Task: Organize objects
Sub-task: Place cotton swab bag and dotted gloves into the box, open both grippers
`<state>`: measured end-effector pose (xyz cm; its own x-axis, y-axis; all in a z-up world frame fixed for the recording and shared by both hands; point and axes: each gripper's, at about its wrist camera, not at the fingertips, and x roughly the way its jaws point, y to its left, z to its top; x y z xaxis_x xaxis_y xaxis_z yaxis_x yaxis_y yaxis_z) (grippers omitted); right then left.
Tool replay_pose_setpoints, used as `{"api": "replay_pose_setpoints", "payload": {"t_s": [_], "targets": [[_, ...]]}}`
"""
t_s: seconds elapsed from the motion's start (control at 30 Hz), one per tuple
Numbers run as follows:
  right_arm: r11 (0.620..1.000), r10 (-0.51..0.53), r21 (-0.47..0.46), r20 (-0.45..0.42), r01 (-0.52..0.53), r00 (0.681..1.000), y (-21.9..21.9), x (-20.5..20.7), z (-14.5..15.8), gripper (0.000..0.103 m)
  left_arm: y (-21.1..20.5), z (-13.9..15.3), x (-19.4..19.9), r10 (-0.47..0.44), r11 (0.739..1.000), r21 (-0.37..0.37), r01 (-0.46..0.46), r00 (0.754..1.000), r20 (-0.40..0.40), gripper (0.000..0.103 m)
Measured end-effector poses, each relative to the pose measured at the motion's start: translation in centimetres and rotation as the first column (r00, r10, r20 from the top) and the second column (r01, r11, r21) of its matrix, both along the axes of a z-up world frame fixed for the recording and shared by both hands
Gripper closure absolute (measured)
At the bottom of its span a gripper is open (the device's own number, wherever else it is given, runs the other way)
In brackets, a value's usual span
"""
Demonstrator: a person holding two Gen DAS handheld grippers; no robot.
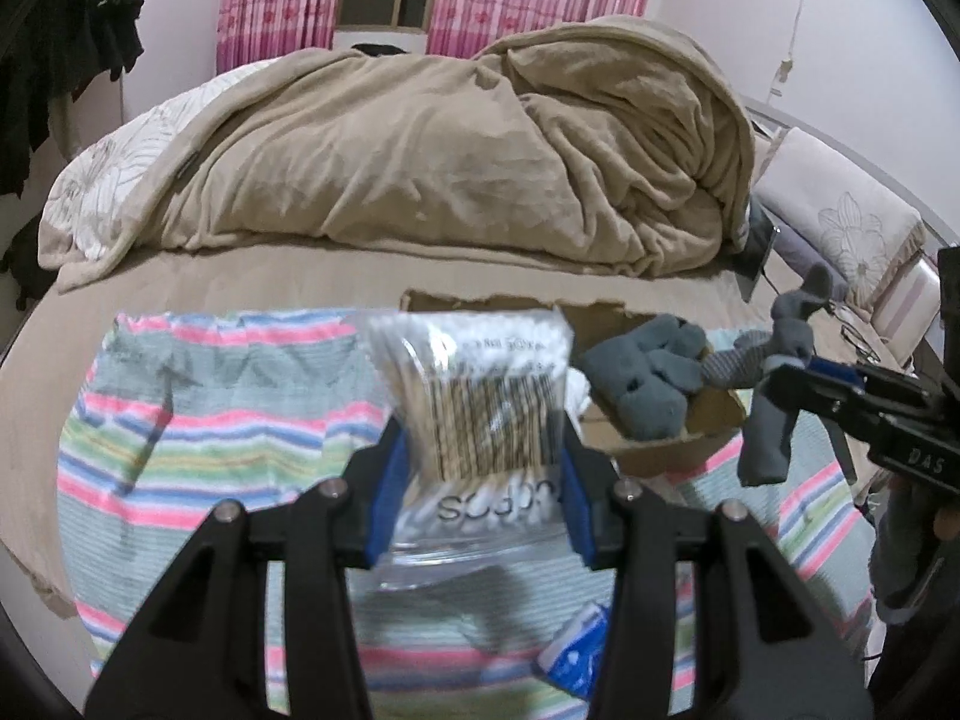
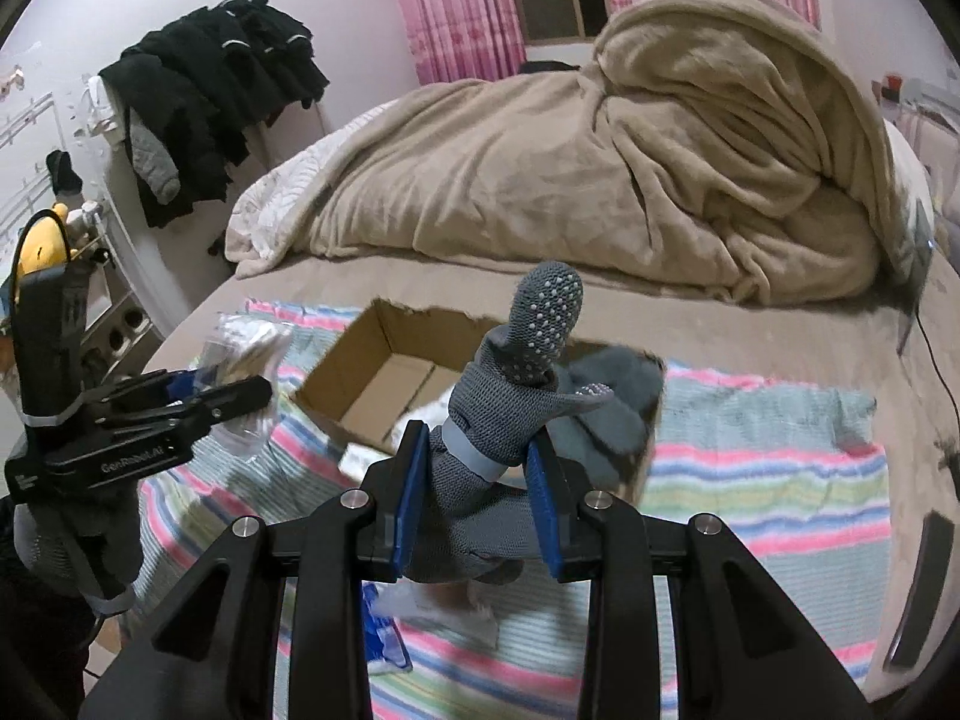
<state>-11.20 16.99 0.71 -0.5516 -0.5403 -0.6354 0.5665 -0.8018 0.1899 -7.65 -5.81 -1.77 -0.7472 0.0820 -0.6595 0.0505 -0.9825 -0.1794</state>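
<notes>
My left gripper (image 1: pixel 480 456) is shut on a clear bag of cotton swabs (image 1: pixel 474 384) and holds it above the striped towel (image 1: pixel 198 438), left of an open cardboard box (image 1: pixel 654 420). My right gripper (image 2: pixel 477 474) is shut on a bundle of grey knit socks (image 2: pixel 510 414) with white grip dots, held in front of the box (image 2: pixel 384 384). A grey fleece item (image 1: pixel 645 378) lies in the box and also shows in the right wrist view (image 2: pixel 612 414). The right gripper with the socks (image 1: pixel 774 408) shows in the left wrist view, and the left gripper (image 2: pixel 198 396) shows in the right wrist view.
A blue and white packet (image 1: pixel 576 654) lies on the towel under the left gripper. A heaped beige blanket (image 1: pixel 456 144) fills the far side of the bed. Pillows (image 1: pixel 840 222) sit at the right. Dark clothes (image 2: pixel 210 96) hang on a rack at the left.
</notes>
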Motion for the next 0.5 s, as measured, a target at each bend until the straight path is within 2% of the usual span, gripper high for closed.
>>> {"api": "replay_pose_setpoints", "payload": {"t_s": [0.27,0.5], "targets": [[1.000,0.017,-0.005,0.000,-0.017,1.000,-1.5,-2.3,-0.3,0.069,-0.2,-0.4,-2.8,-0.011,1.000,-0.007,0.011,1.000,0.004,0.057],[1.000,0.006,0.028,-0.016,-0.006,1.000,-2.9,-4.3,-1.2,0.069,-0.2,-1.8,-4.8,-0.017,1.000,-0.020,0.017,1.000,0.012,0.057]]}}
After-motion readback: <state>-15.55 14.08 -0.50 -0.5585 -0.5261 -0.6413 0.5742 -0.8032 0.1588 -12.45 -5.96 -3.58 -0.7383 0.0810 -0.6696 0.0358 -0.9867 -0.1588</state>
